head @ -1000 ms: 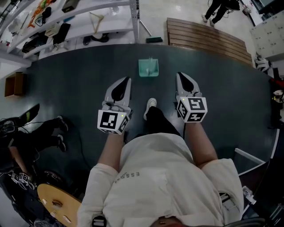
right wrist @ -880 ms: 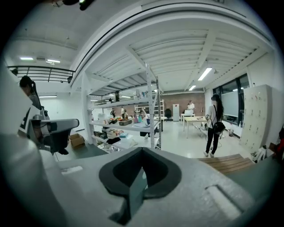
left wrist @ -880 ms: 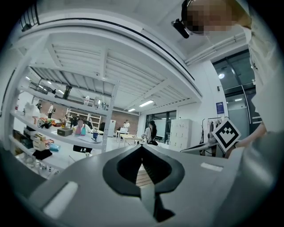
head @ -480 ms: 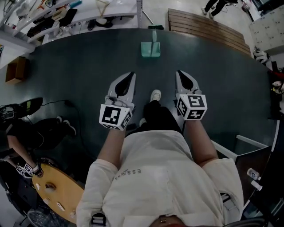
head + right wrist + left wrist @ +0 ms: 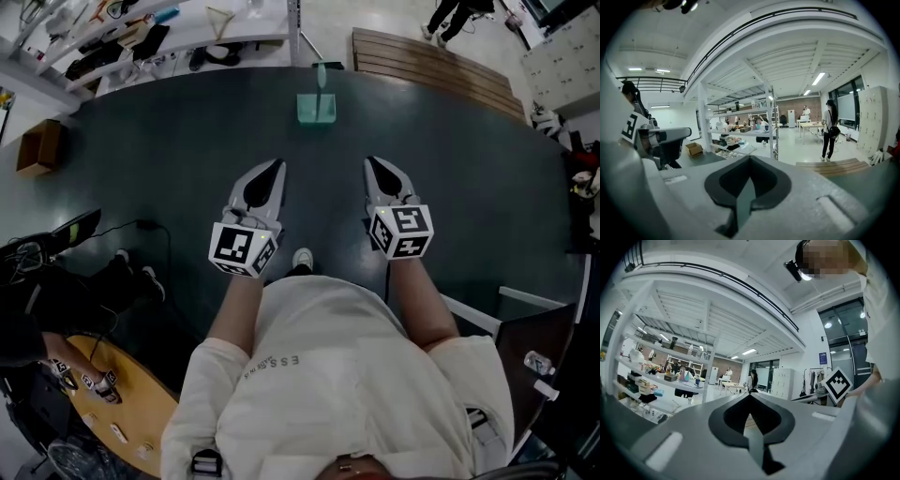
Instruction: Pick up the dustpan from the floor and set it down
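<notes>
Green dustpan (image 5: pixel 317 108) on dark floor (image 5: pixel 469 169), head view only

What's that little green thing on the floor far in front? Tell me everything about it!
That is the dustpan. It is small, pale green and boxy, and looks like slightly see-through plastic. A thin handle of the same colour sticks out from its far side. It sits on the dark floor near the floor's far edge, straight ahead of the person. Nothing but the floor touches it.
</notes>
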